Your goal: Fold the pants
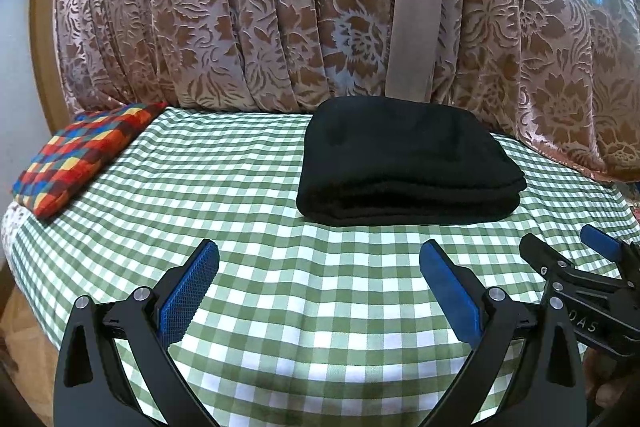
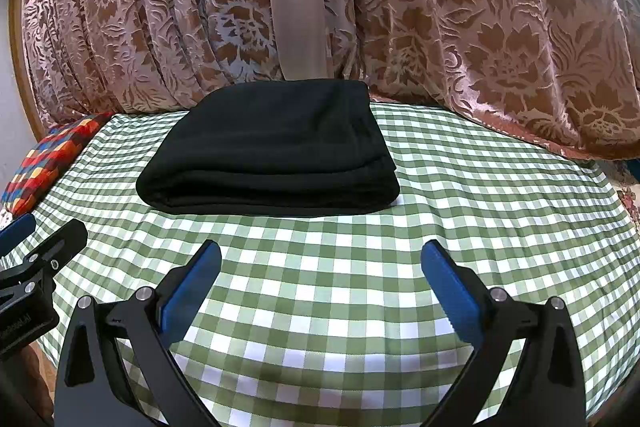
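The left tongs [image 1: 319,259], black arms with blue ribbed pads, stand with their fingers wide apart and grip nothing, hovering over the near part of the surface. The right tongs [image 2: 321,259], of the same make, are likewise spread apart and empty. The two sit side by side: in the left wrist view the right tongs [image 1: 560,247] show at the right edge, and in the right wrist view the left tongs [image 2: 44,231] show at the left edge.

Beneath both lies a green-and-white checked cloth [image 1: 280,287] covering the surface; whether this is a bed or a counter cannot be told.

Ahead of both tongs, well apart from their tips, the black fabric pants [image 1: 408,163] lie on the checked cloth, folded into a thick rectangular stack with layered edges facing the tongs. In the left view the stack sits ahead and slightly right; in the right view the pants [image 2: 272,155] sit ahead and slightly left.

To the far left a multicoloured checked cushion [image 1: 80,163] rests on the cloth. Behind everything hangs a brown-and-pink floral patterned curtain [image 1: 240,7].
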Tool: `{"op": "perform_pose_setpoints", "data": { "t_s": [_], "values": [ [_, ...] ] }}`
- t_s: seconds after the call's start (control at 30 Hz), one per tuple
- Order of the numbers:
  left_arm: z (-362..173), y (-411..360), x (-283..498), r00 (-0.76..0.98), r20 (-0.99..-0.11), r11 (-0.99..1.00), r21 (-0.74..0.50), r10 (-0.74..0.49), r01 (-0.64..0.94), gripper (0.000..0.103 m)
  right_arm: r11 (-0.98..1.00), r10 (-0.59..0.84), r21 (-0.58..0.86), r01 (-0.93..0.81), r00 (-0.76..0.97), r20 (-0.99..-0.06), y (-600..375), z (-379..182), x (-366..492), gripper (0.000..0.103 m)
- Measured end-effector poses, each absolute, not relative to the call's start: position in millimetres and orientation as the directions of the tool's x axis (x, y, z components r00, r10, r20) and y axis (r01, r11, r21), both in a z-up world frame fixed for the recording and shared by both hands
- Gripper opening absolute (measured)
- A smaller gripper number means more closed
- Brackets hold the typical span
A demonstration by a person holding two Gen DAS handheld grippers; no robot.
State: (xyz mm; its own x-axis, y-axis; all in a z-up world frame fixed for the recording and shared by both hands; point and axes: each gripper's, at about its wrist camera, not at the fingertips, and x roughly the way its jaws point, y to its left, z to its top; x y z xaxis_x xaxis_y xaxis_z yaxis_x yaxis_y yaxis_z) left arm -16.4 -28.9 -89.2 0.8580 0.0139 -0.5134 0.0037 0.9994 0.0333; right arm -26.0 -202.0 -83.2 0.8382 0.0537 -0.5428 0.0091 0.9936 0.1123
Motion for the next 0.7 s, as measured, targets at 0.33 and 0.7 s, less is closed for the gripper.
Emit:
{"op": "perform_pose_setpoints", "data": {
  "t_s": [0.33, 0.7],
  "values": [
    [-86.3, -27.5, -20.1, 0.862, -0.507, 1.0, 0.024, 0.01, 0.002, 0.099, 0.994, 0.048, 0.105, 0.01, 0.845, -0.533, -199.6, -81.0, -30.2, 0.1],
    [-81.5, -25.1, -27.4, 0.872, -0.49, 1.0, 0.018, 0.007, 0.002, 0.099, 0.996, 0.051, 0.094, -0.001, 0.848, -0.528, -198.3, -78.7, -32.7, 0.1]
  ]
}}
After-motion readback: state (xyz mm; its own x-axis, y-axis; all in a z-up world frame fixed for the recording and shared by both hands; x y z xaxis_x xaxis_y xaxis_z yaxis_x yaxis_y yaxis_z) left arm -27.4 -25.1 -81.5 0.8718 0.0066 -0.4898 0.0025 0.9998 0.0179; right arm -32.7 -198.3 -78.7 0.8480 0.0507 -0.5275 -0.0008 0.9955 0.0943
